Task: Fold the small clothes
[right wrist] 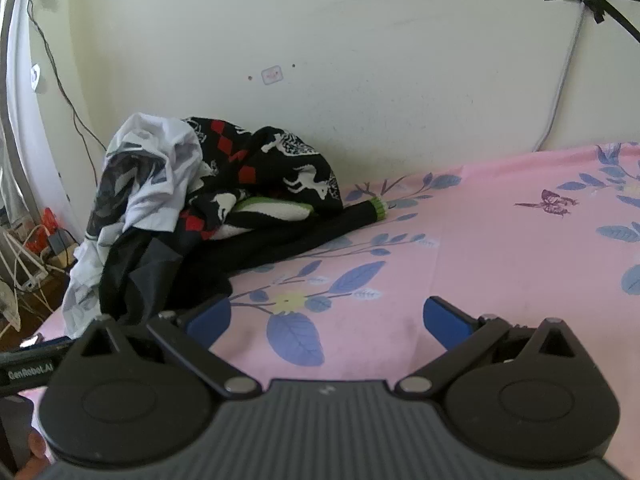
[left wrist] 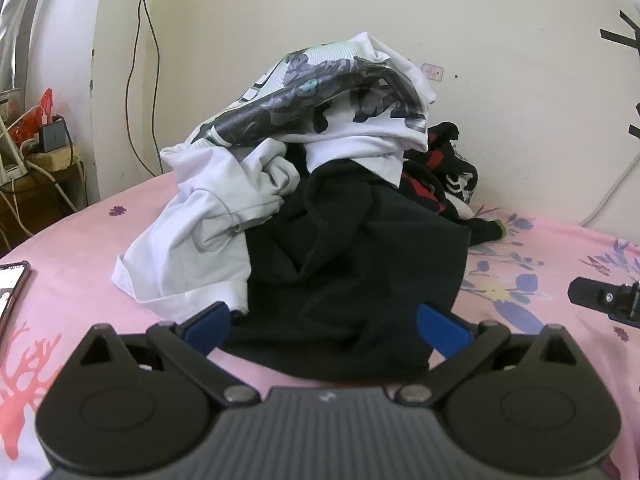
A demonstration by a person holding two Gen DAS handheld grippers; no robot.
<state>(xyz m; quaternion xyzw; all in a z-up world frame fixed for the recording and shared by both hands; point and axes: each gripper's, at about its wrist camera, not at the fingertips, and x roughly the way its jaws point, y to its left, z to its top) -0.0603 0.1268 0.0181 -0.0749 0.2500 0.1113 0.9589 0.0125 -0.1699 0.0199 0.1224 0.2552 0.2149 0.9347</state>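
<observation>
Black garment (left wrist: 352, 264) fronts the clothes pile (left wrist: 304, 128) on the bed (left wrist: 80, 240), between the left gripper's (left wrist: 324, 324) spread jaws, likely first pick. Right gripper (right wrist: 328, 320) gapes empty over sheet.

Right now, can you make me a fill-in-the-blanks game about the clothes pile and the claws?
1. The left claw is open around a plain ____ garment.
2. The clothes lie on a ____ bedsheet with flowers.
3. The patterned sweater has white animals and ____ diamonds.
4. The right claw is open and holds ____.

Missing words: black; pink; red; nothing
</observation>
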